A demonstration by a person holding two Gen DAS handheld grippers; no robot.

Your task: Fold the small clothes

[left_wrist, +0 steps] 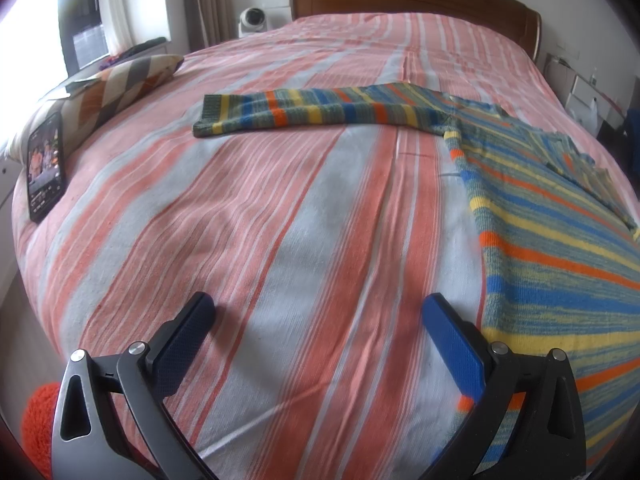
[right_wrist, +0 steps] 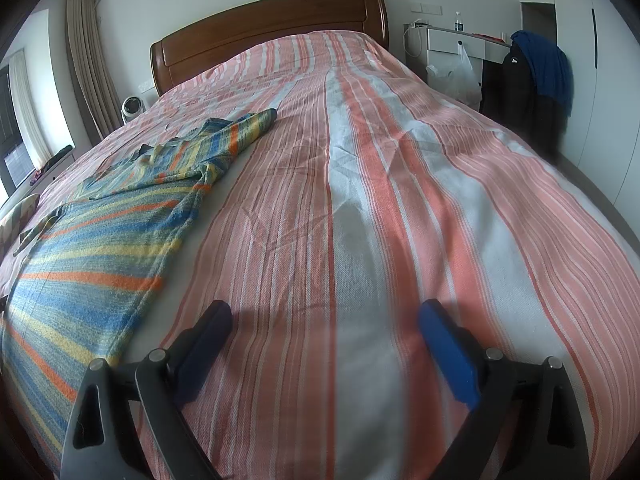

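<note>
A small striped knit sweater (left_wrist: 552, 240) in blue, yellow, orange and green lies flat on the bed. One sleeve (left_wrist: 304, 110) stretches out to the left in the left wrist view. My left gripper (left_wrist: 318, 312) is open and empty, just left of the sweater's hem edge. In the right wrist view the sweater (right_wrist: 100, 240) lies at the left with its other sleeve (right_wrist: 244, 128) pointing toward the headboard. My right gripper (right_wrist: 324, 318) is open and empty, over bare bedspread just right of the sweater's lower edge.
The bed is covered by a pink, white and grey striped bedspread (left_wrist: 248, 216). A phone (left_wrist: 45, 168) and a patterned pillow (left_wrist: 120, 84) lie at the bed's left edge. A wooden headboard (right_wrist: 264, 32) stands at the far end. A chair with dark clothes (right_wrist: 536, 80) stands right of the bed.
</note>
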